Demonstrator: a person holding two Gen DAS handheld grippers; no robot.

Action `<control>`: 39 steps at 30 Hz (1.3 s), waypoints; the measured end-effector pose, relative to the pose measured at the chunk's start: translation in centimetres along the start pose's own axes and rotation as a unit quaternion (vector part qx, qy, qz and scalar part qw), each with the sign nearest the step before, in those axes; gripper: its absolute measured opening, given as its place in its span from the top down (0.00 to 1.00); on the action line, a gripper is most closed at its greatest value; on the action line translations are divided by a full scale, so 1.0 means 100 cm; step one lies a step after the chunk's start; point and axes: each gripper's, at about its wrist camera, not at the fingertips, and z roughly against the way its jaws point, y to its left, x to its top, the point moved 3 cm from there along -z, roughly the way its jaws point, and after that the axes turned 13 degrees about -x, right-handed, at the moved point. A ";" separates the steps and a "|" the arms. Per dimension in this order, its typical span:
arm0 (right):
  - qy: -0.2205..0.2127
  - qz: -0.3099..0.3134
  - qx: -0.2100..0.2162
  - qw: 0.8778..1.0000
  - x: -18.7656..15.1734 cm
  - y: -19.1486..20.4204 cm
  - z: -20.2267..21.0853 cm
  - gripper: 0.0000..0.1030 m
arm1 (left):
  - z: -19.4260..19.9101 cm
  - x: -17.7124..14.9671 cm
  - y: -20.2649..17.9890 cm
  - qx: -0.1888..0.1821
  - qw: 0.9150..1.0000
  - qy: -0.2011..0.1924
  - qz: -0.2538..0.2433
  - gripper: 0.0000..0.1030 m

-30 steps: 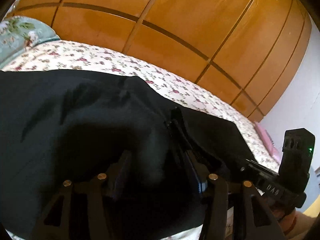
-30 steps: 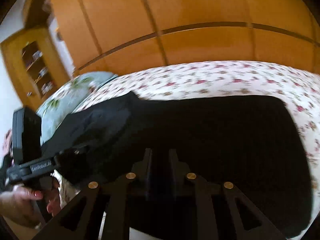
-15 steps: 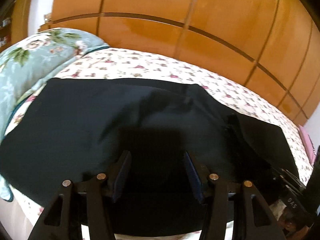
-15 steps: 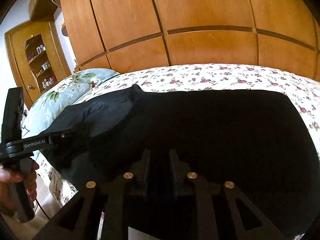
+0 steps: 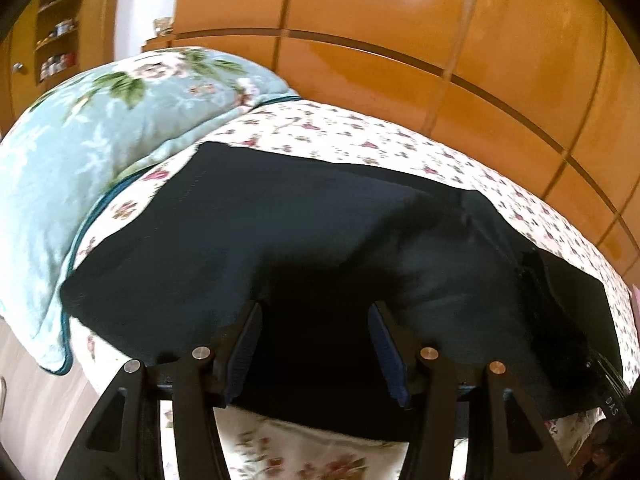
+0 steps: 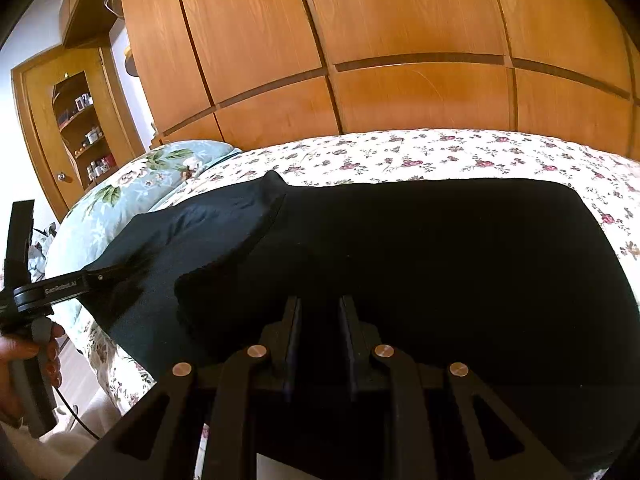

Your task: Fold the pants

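Black pants (image 6: 440, 260) spread flat on floral bed (image 6: 400, 152), part-folded.
Left gripper (image 5: 316, 344) jaws wide, nothing between, over the near-left pants edge. Right gripper (image 6: 318, 344) jaws narrow; whether they pinch cloth I cannot tell, black on black. Risk: slippery fabric bunches or the fold skews if one side pulls alone. Left gripper's arm reads "GenRobot.AI"; "DAS" on the right one.

- The left gripper (image 5: 316, 344) is being seen as matte black, with ribbed blue pads (image 5: 386, 354) and four round silver screws.
- The right gripper (image 6: 319, 344) is being shown in the same black, with dark pads and four silver screws.
- Pale lettering is being shown along the left gripper's side, a grey handle and thin black cable below.
- Painted nails are being shown on the left hand (image 6: 24, 364).
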 end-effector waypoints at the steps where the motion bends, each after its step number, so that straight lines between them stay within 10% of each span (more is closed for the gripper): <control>1: 0.000 0.000 0.000 1.000 0.000 0.000 0.000 0.81 | 0.002 0.000 0.003 0.004 1.000 -0.001 0.002 0.45; 16: -0.003 -0.002 0.002 1.000 0.000 -0.001 0.000 0.81 | 0.029 -0.010 0.045 0.039 0.998 -0.024 0.041 0.45; 23: -0.003 -0.006 0.005 1.000 0.000 -0.001 0.000 0.81 | 0.056 -0.025 0.089 0.041 0.986 -0.074 0.142 0.32; 31: -0.005 -0.007 0.005 1.000 0.000 -0.001 0.000 0.81 | 0.040 -0.036 0.136 -0.078 0.948 -0.090 0.294 0.32; 39: -0.006 -0.007 0.004 1.000 0.000 0.000 0.000 0.81 | 0.036 -0.014 0.135 -0.099 0.945 -0.127 0.284 0.53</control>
